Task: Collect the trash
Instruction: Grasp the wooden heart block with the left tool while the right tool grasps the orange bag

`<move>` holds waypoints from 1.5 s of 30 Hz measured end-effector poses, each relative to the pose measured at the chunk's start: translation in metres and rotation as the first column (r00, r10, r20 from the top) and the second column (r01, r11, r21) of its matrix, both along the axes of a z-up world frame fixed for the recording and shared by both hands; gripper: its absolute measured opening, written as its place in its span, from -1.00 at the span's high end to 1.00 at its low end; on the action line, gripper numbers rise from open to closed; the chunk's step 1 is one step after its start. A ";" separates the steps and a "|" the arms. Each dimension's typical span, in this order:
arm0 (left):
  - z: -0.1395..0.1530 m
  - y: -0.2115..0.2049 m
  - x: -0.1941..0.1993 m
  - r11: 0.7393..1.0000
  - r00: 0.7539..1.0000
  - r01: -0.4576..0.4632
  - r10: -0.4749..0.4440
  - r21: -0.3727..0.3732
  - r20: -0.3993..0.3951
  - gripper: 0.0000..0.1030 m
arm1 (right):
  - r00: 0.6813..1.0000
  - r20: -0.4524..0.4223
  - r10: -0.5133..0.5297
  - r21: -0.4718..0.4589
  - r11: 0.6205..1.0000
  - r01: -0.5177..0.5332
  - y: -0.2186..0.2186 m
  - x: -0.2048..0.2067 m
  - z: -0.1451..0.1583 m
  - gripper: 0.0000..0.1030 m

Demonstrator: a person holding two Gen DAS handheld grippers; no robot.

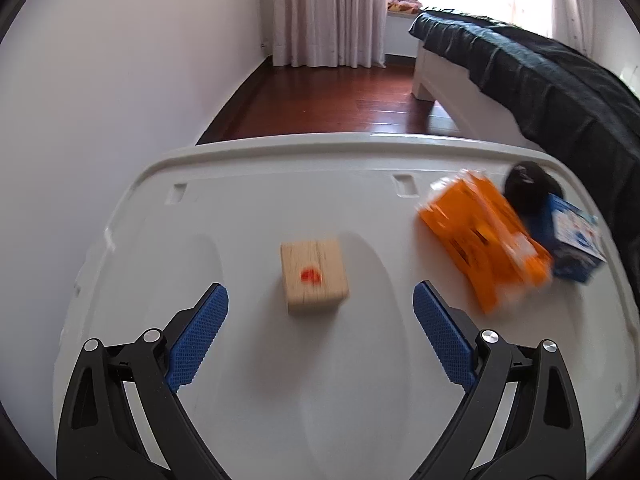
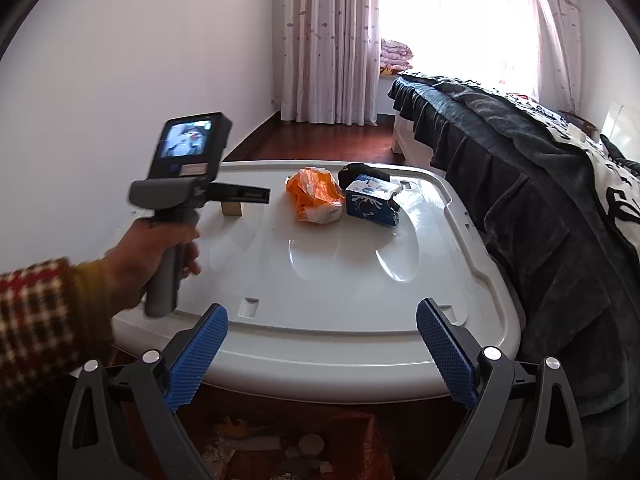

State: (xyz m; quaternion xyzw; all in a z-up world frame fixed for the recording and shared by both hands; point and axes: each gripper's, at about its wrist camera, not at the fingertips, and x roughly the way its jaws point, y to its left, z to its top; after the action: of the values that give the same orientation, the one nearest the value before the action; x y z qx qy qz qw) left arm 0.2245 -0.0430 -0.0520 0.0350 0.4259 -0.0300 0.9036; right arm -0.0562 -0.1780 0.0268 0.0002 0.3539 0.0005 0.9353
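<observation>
Trash sits in a small cluster on the white table [image 2: 400, 308], and we take things from largest to smallest. Beyond the far jaw edge and to the right stands the bed [image 2: 520, 168] with its dark cover, right beside the table. On the table, ahead of our right gripper [image 2: 322, 350] and well beyond its jaws, lie the crumpled orange wrapper [image 2: 316, 196], the blue-and-white carton [image 2: 370, 200] just right of it, and a dark object [image 2: 362, 172] behind the carton; we cannot tell what that object is.

Our left gripper [image 1: 320, 312] hovers low over the table with its jaws spread wide and holding nothing. A wooden block [image 1: 314, 276] with a red mark lies just ahead of the jaws, roughly centred between them and not yet touched. From this gripper, the orange wrapper [image 1: 484, 240] is ahead and off to the right, outside the right jaw, with the carton [image 1: 576, 244] beyond it.

Our right gripper hangs back near the table's close edge, jaws also spread and empty.

We judge the step in hand to be the left jaws closing on whichever piece we count as trash. If it is the block, we should push forward until it sits between the pads, keep it centred, then squeeze on its flat sides. If it is the wrapper, we must swing right first, since it lies outside the jaws. The wrapper looks light and crushable, so we should bite into its bulk, not a loose edge.
</observation>
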 end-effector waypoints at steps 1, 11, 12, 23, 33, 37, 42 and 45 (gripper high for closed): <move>-0.003 -0.001 0.007 1.000 1.000 -0.005 0.005 0.011 -0.004 -0.77 | 1.000 -0.001 0.001 0.004 1.000 -0.001 -0.001 0.001 0.000 -0.82; -0.021 0.017 0.026 0.999 0.995 -0.048 0.046 -0.021 -0.083 0.33 | 1.000 -0.011 0.007 0.018 1.000 -0.007 -0.004 0.007 0.000 -0.82; -0.021 0.020 0.022 0.999 0.996 -0.044 0.041 -0.029 -0.084 0.33 | 1.000 -0.017 0.003 0.022 1.000 -0.003 -0.006 0.009 -0.001 -0.82; 0.013 0.064 -0.042 0.995 0.999 -0.046 0.045 -0.092 -0.006 0.33 | 0.994 -0.029 0.103 -0.003 0.995 -0.103 0.006 0.089 0.006 -0.82; 0.021 0.098 -0.074 0.991 0.997 -0.069 0.071 -0.114 0.016 0.33 | 0.986 -0.067 0.152 -0.060 0.986 -0.156 0.038 0.232 -0.037 -0.81; 0.021 0.099 -0.072 0.989 0.998 -0.061 0.064 -0.133 0.018 0.33 | 0.985 -0.112 0.132 -0.084 0.986 -0.142 0.041 0.269 -0.058 -0.80; 0.021 0.095 -0.074 0.988 0.999 -0.043 0.046 -0.151 0.014 0.33 | 0.978 -0.176 0.109 -0.126 0.983 -0.132 0.041 0.299 -0.079 -0.68; 0.022 0.091 -0.075 0.987 0.999 -0.029 0.032 -0.155 0.014 0.33 | 0.974 -0.202 0.107 -0.133 0.982 -0.135 0.042 0.310 -0.087 -0.42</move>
State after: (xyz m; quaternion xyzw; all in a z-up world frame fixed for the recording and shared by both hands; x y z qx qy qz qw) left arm 0.1495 0.0482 -0.0298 -0.0417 0.4153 -0.0490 0.9074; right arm 0.2538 -0.1356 -0.0600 -0.0897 0.4417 0.0316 0.8921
